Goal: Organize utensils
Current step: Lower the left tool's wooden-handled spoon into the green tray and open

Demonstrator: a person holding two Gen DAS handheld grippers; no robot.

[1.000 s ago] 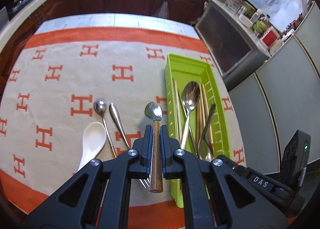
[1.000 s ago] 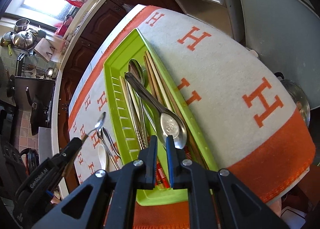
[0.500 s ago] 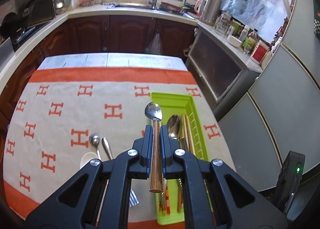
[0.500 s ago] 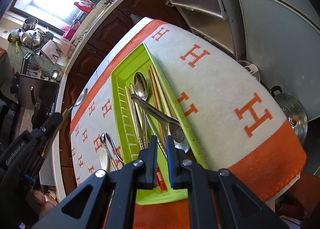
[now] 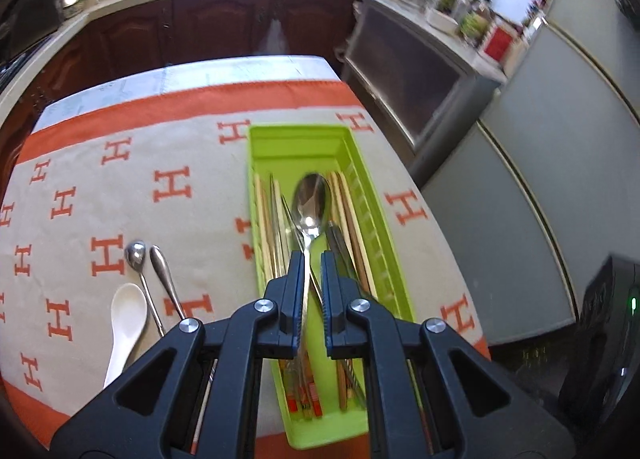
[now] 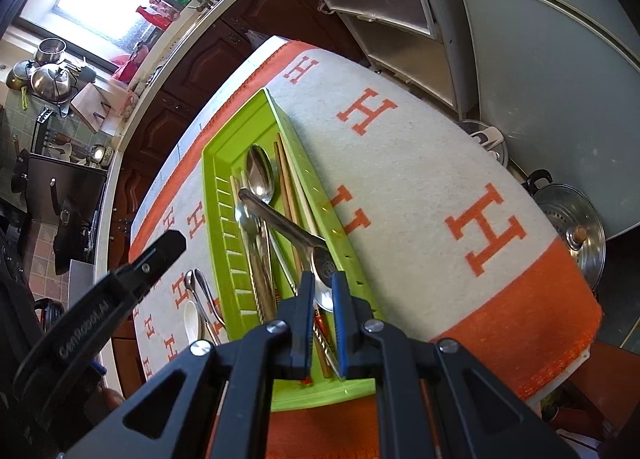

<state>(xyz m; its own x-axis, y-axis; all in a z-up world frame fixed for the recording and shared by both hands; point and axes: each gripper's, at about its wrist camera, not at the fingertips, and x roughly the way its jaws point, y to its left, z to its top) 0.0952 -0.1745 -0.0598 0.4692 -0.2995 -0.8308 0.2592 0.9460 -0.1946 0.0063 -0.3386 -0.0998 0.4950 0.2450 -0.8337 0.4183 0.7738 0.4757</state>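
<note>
**Tray filling up, three pieces still out on the cloth**

The utensils are split between two places. Most lie lengthwise in the green tray [image 5: 251,179]: a large steel spoon [image 5: 312,199], pale chopsticks [image 5: 262,219] and a second steel spoon [image 6: 280,219] slanted across the others, its bowl against the tray's right rim. Three are still outside, just left of the tray on the H-patterned cloth [image 5: 140,147]: a white ceramic spoon [image 5: 128,311], a small steel spoon [image 5: 135,253] and a slim steel handle [image 5: 160,263] beside it.

My left gripper [image 5: 312,259] hangs over the tray, pointing steeply down, with its jaws pressed almost together. I see nothing pinched. The thin steel strip in the slit looks like the large spoon's handle lying below. My right gripper [image 6: 322,279] hovers over the near end of the tray with only a narrow slit between its jaws. The slanted spoon's bowl sits right at that slit, and I cannot tell whether the pads press on it.

I judge the step in hand to be the turn from dropping off to fetching. Next, my left tool should swing left over the cloth, spread its jaws and come down astride one handle. The small spoon and the slim handle lie close together, so I must take care to catch only one.
</note>
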